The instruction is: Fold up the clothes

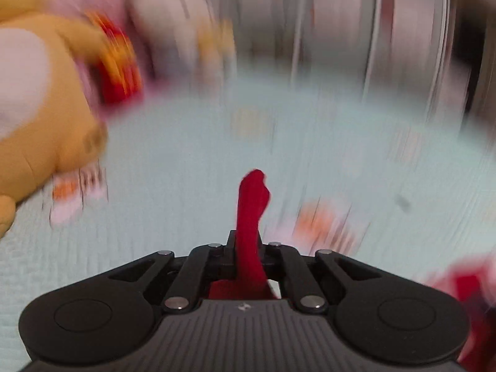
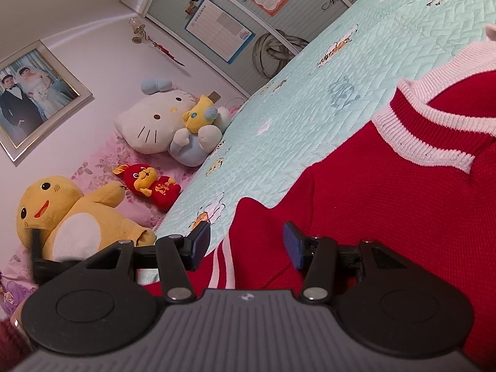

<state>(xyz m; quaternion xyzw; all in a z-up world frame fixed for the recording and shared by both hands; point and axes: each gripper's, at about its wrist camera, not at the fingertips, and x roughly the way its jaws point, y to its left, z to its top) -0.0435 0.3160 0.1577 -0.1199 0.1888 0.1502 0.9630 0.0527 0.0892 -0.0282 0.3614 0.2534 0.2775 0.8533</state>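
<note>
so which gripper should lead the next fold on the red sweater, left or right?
Left, probably. The left gripper is already shut on a pinch of the red sweater. The right gripper stands open over the cuff, gripping nothing.

One red sweater (image 2: 387, 204), perhaps four plush toys (image 2: 77, 214), two wall posters (image 2: 220, 29).

Black hand-held gripper (image 2: 246, 243): ribbed grey housing, round side discs, silver pivot screws, blue finger pads (image 2: 293, 245).
</note>
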